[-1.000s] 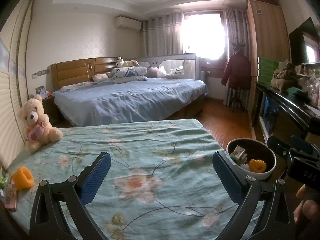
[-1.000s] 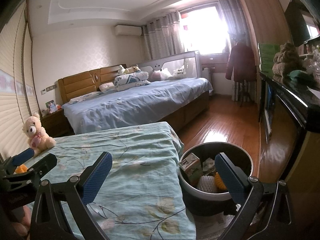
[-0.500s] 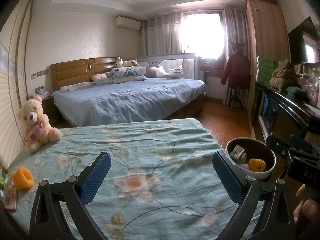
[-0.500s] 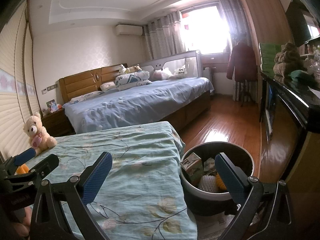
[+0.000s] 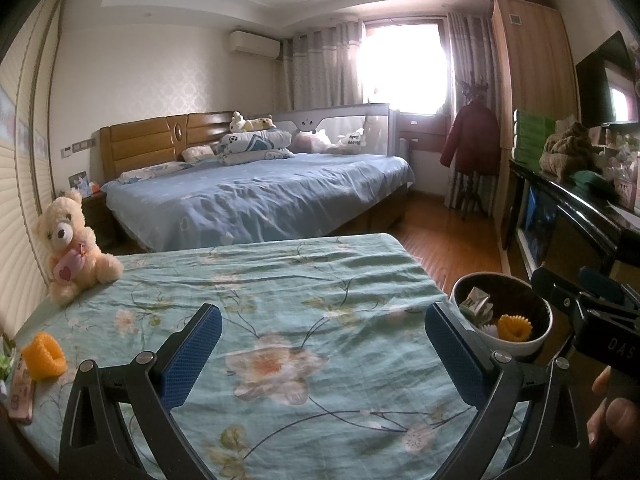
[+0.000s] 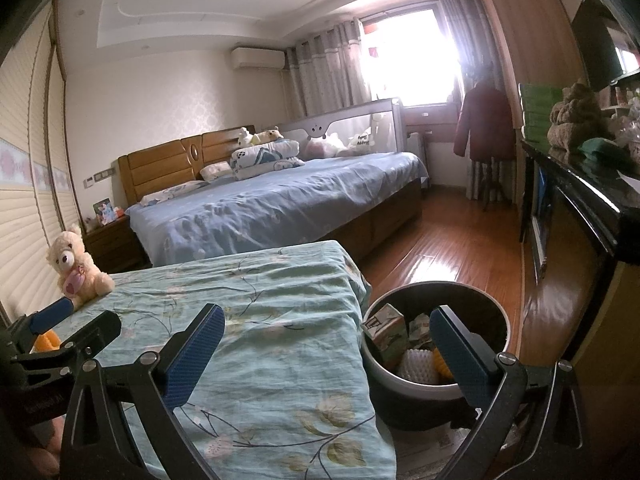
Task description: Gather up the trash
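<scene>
Left wrist view shows both grippers, left (image 5: 320,348) and right (image 6: 326,350), fingers wide and empty, between pickups: next comes a reach to the orange ring (image 5: 43,355) at lower left of the bed (image 5: 320,280), the bin (image 6: 440,344) waiting lower right; little has shifted since earlier.

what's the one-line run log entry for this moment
stage: between picks | left tool: open, empty | right tool: open, empty | bin: holds carton, foam nets | left on bed: orange foam net
</scene>
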Motion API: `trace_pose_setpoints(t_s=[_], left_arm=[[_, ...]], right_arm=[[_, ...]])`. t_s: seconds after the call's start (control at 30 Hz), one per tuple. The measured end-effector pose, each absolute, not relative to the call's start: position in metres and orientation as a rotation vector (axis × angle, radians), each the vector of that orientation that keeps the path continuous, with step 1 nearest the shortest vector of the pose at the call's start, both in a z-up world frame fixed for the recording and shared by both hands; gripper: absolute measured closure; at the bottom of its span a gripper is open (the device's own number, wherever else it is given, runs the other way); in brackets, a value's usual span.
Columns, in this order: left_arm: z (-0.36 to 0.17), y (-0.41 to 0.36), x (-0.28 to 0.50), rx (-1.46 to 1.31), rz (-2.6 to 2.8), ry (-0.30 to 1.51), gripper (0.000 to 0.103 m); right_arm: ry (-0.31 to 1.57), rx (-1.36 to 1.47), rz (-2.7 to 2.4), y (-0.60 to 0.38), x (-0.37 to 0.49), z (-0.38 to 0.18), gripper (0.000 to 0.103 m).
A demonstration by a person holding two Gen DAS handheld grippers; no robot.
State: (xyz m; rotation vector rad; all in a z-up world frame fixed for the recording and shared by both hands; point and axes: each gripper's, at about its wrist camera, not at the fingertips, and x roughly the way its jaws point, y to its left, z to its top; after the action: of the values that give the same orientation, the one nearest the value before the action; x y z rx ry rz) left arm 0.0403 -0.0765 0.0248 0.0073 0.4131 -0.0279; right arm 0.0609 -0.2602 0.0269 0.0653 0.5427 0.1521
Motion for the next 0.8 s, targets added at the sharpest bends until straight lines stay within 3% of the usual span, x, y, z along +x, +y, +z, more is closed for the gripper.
trace_pose_setpoints(t_s=[0.8], left_arm=[[0.0236,-0.0718,0.0456,0.007,-0.037,0.419,0.001]], right_arm=[[0.548,0.066,0.153,-0.2589,0.0620,0.0269,0.000]])
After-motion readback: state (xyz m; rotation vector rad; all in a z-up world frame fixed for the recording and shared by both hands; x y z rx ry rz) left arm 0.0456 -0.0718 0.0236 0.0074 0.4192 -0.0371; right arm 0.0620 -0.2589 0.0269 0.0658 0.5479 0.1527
